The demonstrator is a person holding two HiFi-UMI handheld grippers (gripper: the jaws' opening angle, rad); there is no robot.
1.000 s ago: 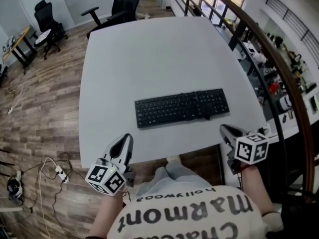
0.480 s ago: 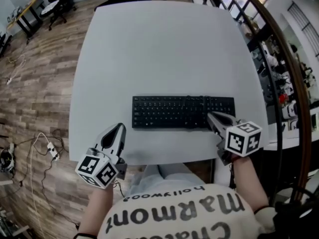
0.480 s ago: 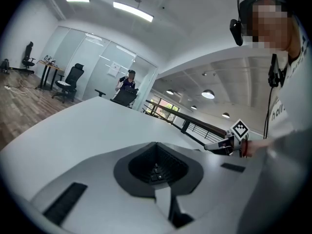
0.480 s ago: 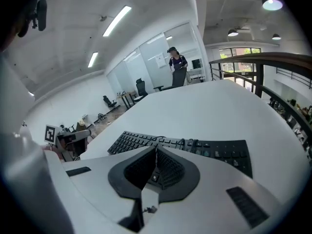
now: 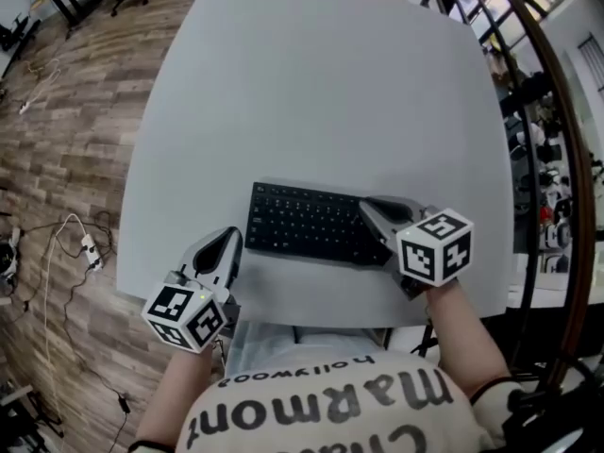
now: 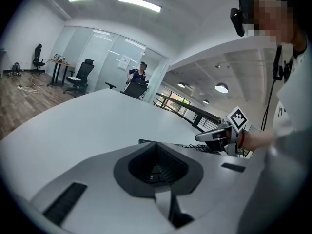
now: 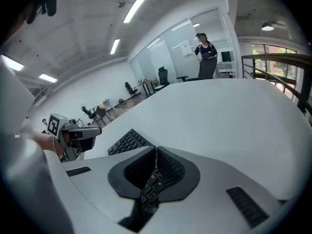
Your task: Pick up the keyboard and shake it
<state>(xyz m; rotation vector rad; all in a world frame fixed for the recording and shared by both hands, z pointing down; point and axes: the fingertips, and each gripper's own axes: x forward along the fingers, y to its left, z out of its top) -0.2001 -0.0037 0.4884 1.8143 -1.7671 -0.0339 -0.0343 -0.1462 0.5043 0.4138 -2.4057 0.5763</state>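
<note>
Right hand-held gripper (image 5: 366, 207), clenched, has slid over the keyboard (image 5: 302, 225); left hand-held gripper (image 5: 228, 239) clenched too

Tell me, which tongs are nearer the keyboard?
Right. The right tongs hang over the right end of the keyboard; the left tongs sit just off its left end.

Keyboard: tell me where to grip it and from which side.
Probably its two short ends, left gripper from the left, right gripper from the right: the keyboard is long, thin and flat on the table, so only edges offer a pinch.
</note>
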